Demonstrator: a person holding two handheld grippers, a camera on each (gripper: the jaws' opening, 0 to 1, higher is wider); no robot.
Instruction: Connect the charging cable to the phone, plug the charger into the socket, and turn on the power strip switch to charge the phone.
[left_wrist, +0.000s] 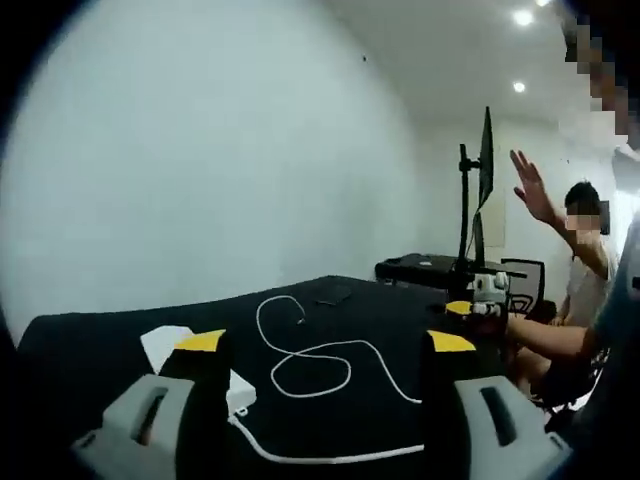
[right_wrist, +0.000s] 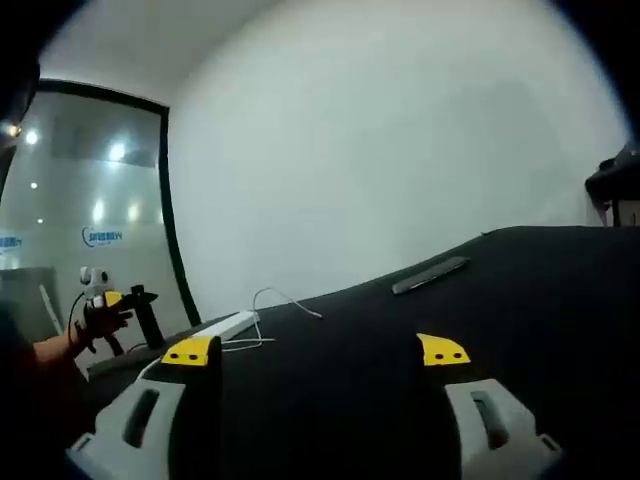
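Note:
On the black table (left_wrist: 380, 320) a white charging cable (left_wrist: 312, 368) lies in loops, one end near the dark phone (left_wrist: 333, 296) farther back. A white power strip (left_wrist: 165, 345) is partly hidden behind my left jaw. My left gripper (left_wrist: 325, 342) hovers open over the cable, holding nothing. In the right gripper view, the power strip (right_wrist: 230, 322) and thin cable (right_wrist: 285, 300) lie at the table's left side, and the phone (right_wrist: 430, 275) lies flat farther right. My right gripper (right_wrist: 315, 352) is open above bare black table (right_wrist: 520, 300), well short of all three.
A person sits at the table's right end with one hand (left_wrist: 530, 185) raised, beside a monitor (left_wrist: 486, 160) on a stand. A white device with a yellow tip (left_wrist: 480, 295) rests there. Beyond the table's left edge a hand (right_wrist: 90, 320) holds a yellow-tipped tool by a glass wall.

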